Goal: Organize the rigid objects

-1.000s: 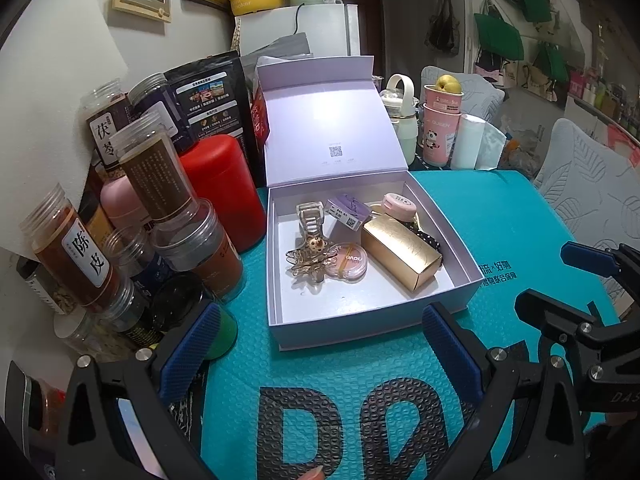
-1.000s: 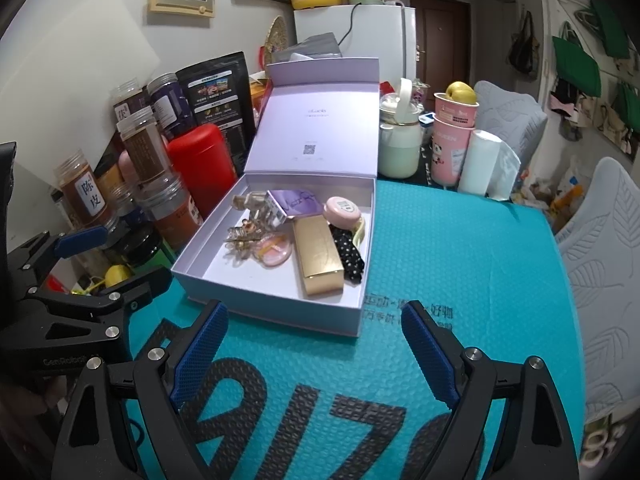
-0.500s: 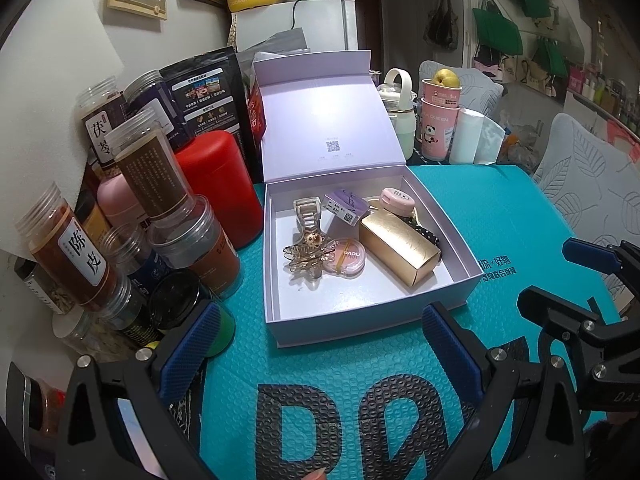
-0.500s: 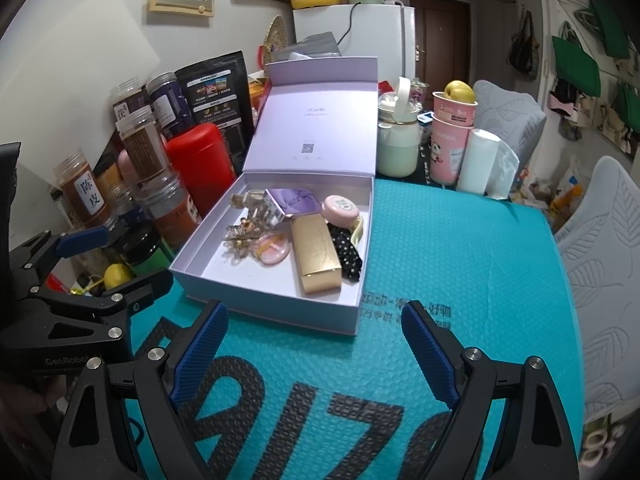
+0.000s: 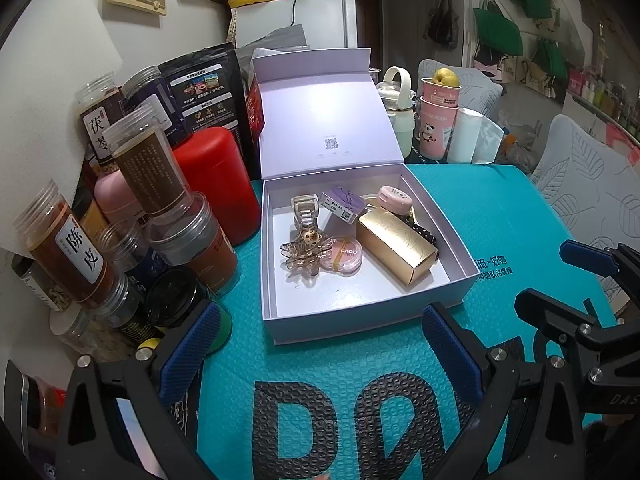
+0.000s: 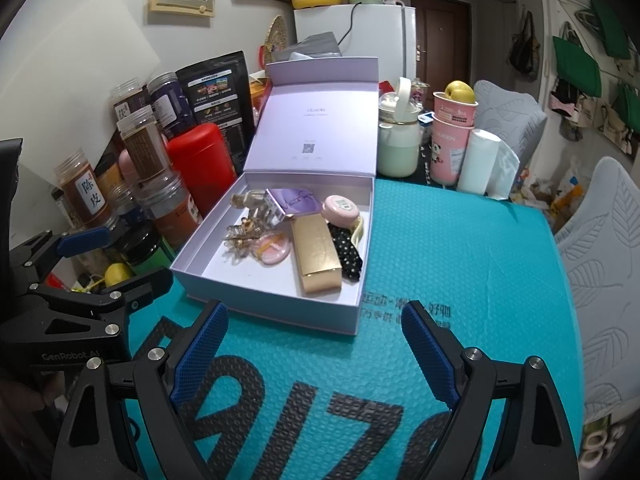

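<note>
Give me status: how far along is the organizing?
Done: gold box, purple box, pink compact, hair clips and polka-dot tie lie inside the open lavender box. In hand: nothing; left gripper and right gripper are both open and empty above the teal mat. Left: lid not yet shut.

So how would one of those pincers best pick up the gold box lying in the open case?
Probably from above, pinching the gold box across its two long sides near the middle. It lies flat, and a spotted black cloth rests close against one side, so the right gripper, now open and empty, would need care there.
</note>
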A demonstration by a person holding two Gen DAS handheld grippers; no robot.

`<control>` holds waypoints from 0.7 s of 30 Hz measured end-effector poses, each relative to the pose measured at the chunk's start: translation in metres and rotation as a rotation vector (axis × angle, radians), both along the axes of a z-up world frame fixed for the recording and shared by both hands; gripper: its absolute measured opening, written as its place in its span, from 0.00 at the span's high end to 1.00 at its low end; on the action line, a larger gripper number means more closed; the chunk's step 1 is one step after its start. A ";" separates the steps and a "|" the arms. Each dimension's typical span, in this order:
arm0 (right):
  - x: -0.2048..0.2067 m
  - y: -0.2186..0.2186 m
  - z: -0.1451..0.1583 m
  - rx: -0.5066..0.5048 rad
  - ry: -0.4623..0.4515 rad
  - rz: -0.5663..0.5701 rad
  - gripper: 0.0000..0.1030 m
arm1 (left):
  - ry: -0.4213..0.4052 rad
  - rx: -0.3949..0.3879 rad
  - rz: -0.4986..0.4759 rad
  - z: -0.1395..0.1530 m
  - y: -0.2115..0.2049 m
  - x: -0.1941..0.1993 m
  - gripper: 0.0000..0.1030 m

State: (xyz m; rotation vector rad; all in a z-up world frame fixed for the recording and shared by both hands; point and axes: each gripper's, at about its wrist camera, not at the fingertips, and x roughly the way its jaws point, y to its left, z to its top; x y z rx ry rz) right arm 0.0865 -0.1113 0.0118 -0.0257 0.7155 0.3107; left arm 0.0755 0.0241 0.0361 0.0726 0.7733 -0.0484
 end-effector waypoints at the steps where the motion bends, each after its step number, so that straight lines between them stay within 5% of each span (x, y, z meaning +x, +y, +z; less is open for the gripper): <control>1: 0.000 0.000 0.000 -0.001 0.000 0.000 0.13 | 0.002 0.000 0.000 0.000 0.000 0.000 0.00; 21: 0.000 -0.001 0.000 -0.005 -0.001 0.002 0.13 | 0.005 0.016 -0.002 0.000 -0.001 0.000 0.00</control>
